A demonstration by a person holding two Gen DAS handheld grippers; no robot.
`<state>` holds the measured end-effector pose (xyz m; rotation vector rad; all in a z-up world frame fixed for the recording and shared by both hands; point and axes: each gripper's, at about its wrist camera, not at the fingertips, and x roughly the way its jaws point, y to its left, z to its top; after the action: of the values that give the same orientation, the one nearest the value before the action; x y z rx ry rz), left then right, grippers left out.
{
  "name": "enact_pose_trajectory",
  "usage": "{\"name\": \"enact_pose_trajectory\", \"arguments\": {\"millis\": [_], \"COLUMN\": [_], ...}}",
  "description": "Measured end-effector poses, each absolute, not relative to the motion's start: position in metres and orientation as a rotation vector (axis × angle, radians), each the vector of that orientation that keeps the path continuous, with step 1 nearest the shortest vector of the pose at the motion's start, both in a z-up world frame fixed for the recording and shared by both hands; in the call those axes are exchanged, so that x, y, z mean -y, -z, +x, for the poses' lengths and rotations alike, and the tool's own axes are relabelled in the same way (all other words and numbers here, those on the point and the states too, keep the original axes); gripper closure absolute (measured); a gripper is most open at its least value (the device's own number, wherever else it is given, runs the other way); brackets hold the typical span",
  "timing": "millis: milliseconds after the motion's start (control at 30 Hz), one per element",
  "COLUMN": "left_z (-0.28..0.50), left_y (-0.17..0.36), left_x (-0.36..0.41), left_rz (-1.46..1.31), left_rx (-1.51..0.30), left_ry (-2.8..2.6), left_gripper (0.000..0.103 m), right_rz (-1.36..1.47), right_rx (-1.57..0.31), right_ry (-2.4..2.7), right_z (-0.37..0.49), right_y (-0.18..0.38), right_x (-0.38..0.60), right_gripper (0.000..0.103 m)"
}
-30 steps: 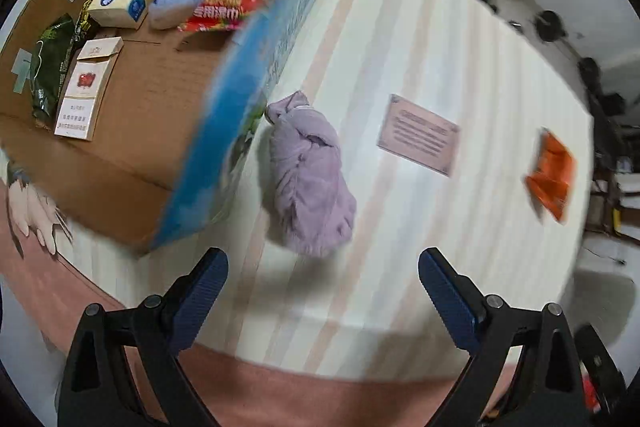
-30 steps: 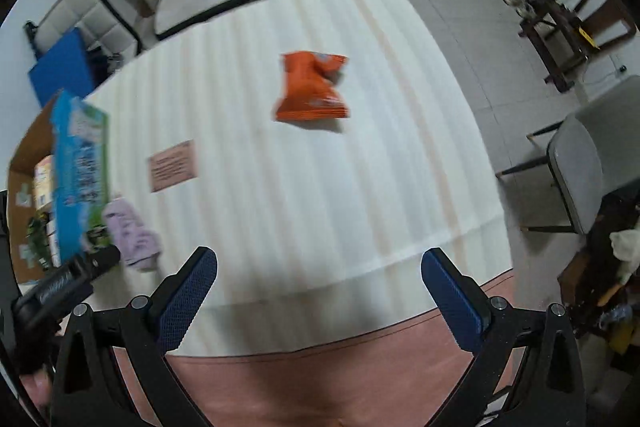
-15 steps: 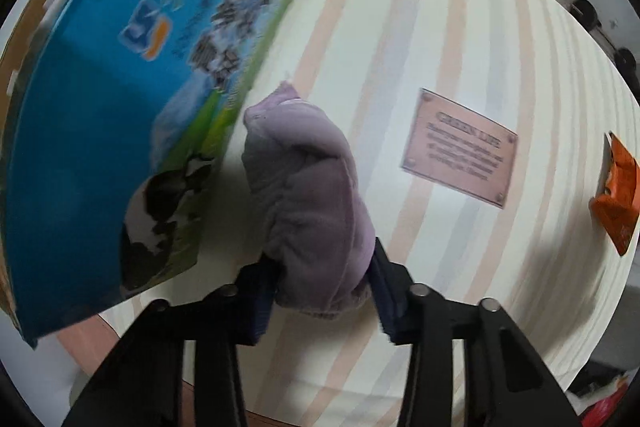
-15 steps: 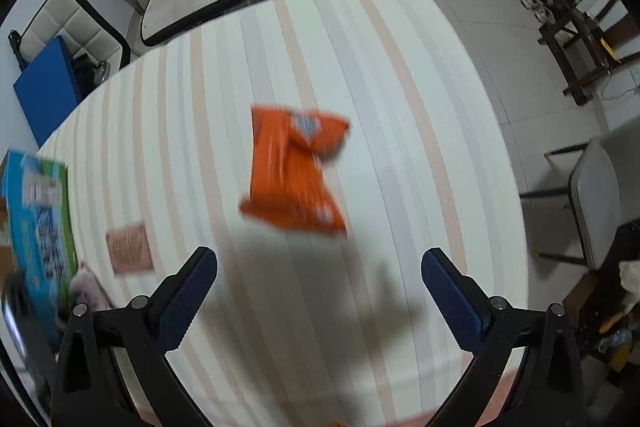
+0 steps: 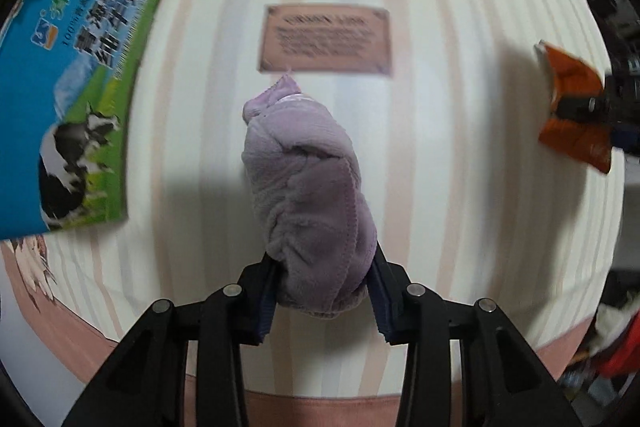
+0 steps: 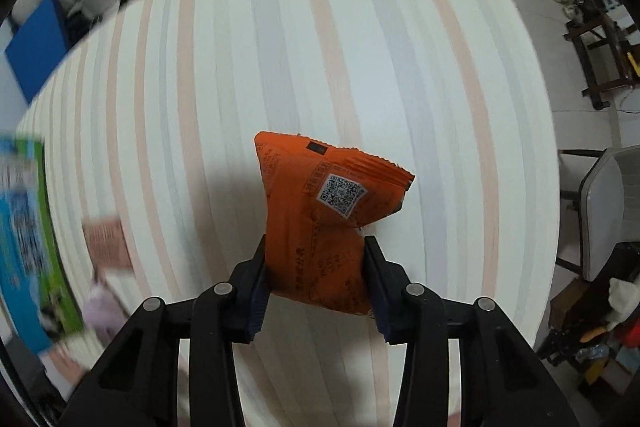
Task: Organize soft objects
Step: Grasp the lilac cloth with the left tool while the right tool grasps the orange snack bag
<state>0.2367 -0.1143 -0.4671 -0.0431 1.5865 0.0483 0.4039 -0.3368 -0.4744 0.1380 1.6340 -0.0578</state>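
Observation:
My left gripper is shut on a rolled lilac plush cloth and holds it over the striped table. My right gripper is shut on an orange snack packet with a QR code, held just above the table. The packet also shows at the right edge of the left wrist view, with the right gripper on it. The cloth shows blurred at the lower left of the right wrist view.
A blue and green milk carton box stands at the table's left; it also shows in the right wrist view. A pink printed card lies on the table beyond the cloth. Chairs and clutter stand to the right.
My left gripper closed on the lilac cloth and lifted it away from the box. My right gripper came down over the orange packet and closed on it.

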Motion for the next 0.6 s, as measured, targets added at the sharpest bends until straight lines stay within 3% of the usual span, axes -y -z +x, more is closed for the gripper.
{"name": "enact_pose_trajectory", "arguments": {"millis": [367, 433, 567, 600], "left_z": [0.232, 0.237, 0.239, 0.242], "left_y": [0.456, 0.449, 0.437, 0.436], "left_x": [0.054, 0.044, 0.038, 0.036], "left_rz": [-0.387, -0.410, -0.422, -0.432], "left_rx": [-1.626, -1.613, -1.609, -1.615], "left_ry": [0.018, 0.017, 0.015, 0.017], "left_gripper": [0.062, 0.055, 0.030, 0.029], "right_rz": [0.197, 0.224, 0.214, 0.205], "right_rx": [-1.724, -1.724, -1.736, -1.742], "right_ry": [-0.009, -0.007, -0.007, -0.008], "right_z": [0.331, 0.334, 0.343, 0.346], "right_y": [0.485, 0.485, 0.487, 0.487], "right_x": [0.332, 0.334, 0.332, 0.332], "right_gripper": [0.057, 0.055, 0.049, 0.048]}}
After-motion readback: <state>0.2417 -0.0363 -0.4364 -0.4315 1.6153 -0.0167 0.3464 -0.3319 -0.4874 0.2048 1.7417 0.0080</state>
